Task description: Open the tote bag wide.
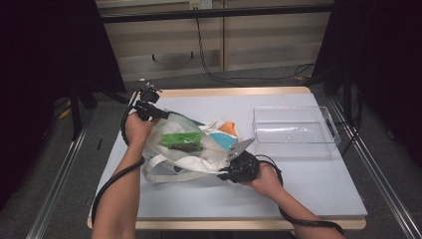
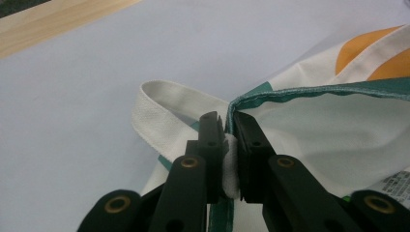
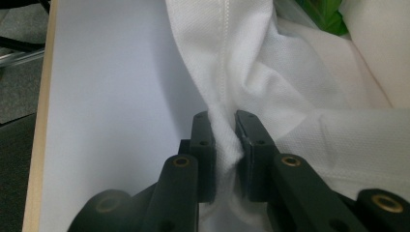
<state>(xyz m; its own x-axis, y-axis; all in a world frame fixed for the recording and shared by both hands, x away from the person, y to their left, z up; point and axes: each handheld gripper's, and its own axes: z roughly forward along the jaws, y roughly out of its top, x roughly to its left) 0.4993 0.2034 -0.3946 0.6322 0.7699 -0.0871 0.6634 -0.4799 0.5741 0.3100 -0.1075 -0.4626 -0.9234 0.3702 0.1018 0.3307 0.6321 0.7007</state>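
Note:
A white cloth tote bag (image 1: 186,154) with teal and orange print lies open in the middle of the table, a green packet (image 1: 181,140) showing in its mouth. My left gripper (image 1: 158,114) is at the bag's far left rim, shut on the bag's rim (image 2: 231,159) by a white handle loop (image 2: 159,113). At the bag's near right side my right gripper (image 1: 223,174) is shut on a fold of the bag's white cloth (image 3: 225,140). Green from the packet (image 3: 324,12) shows at the top of the right gripper view.
A clear plastic bin (image 1: 293,130) stands empty at the back right of the table. The pale table top (image 1: 298,184) has a wooden edge, and black cables trail from both grippers.

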